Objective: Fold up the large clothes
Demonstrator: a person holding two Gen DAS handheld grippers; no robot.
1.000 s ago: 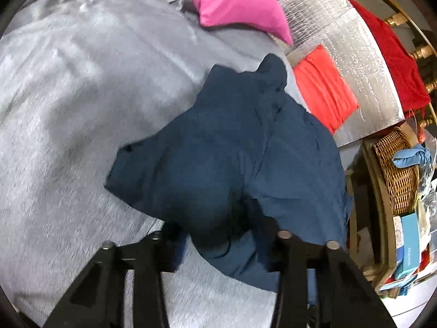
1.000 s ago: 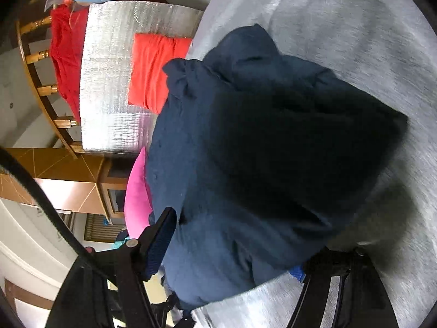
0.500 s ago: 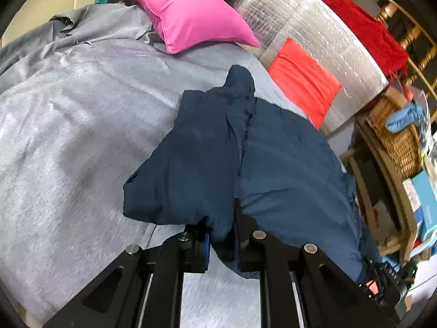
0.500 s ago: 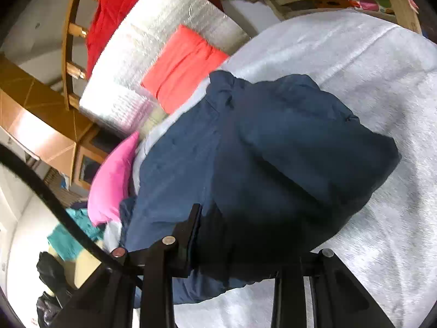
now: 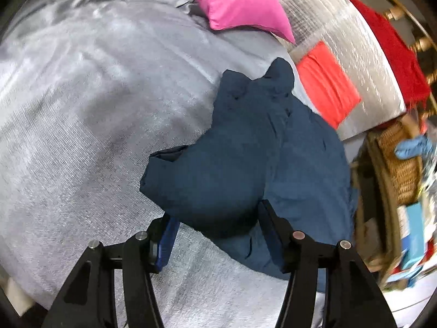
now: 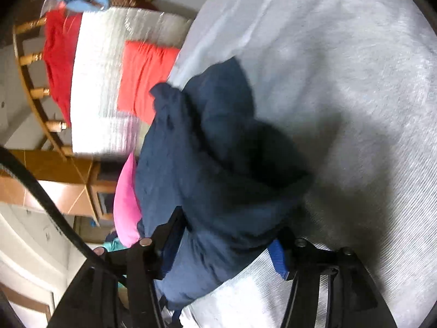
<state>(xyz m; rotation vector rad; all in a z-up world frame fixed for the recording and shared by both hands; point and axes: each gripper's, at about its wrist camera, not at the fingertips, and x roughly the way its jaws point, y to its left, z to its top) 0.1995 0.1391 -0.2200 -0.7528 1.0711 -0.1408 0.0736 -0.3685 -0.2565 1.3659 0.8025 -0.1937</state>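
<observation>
A dark navy garment (image 5: 245, 164) lies in a bunched, partly folded heap on the grey bed cover (image 5: 82, 109). It also shows in the right wrist view (image 6: 213, 169). My left gripper (image 5: 215, 232) is open, its fingers spread on either side of the garment's near fold, which bulges between them. My right gripper (image 6: 226, 246) is open too, its fingers wide apart with the near edge of the cloth lying between them. Neither jaw pinches the cloth.
A pink pillow (image 5: 240, 2) lies at the head of the bed. An orange-red folded cloth (image 5: 327, 87) rests on a silver foil sheet (image 5: 341, 41). A red cloth hangs on a wooden rail (image 5: 396, 52). A wicker basket (image 5: 398, 164) stands off the bed's side.
Half a second ago the left gripper was shut on the garment's fold; now its fingers are spread wide. Both views have swung and the right gripper's fingers stand wider apart.
</observation>
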